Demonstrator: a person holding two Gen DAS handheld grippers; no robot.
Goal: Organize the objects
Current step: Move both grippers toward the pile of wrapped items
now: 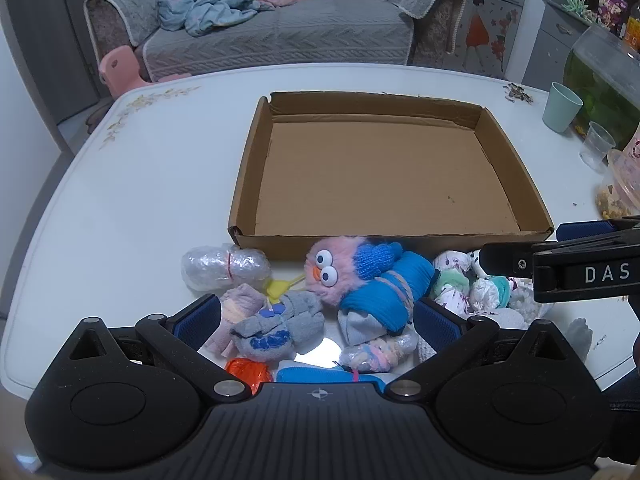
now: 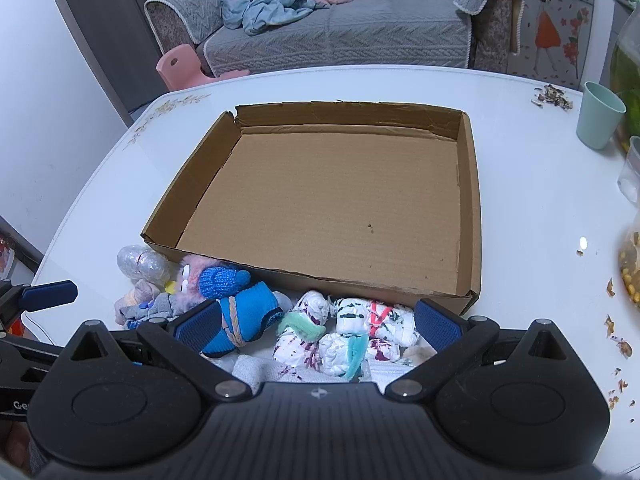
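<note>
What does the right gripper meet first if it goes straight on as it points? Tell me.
Probably the white rolled socks lying between the open right gripper fingers, short of the cardboard box. Depth is hard to judge, so the blue sock bundle might brush its left finger.

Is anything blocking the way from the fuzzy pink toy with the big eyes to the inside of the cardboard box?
Only the box's own front wall. The pink toy lies on the table right against that low wall, so it must be lifted over it. The box floor beyond is bare, and both grippers stand open, holding nothing.
</note>
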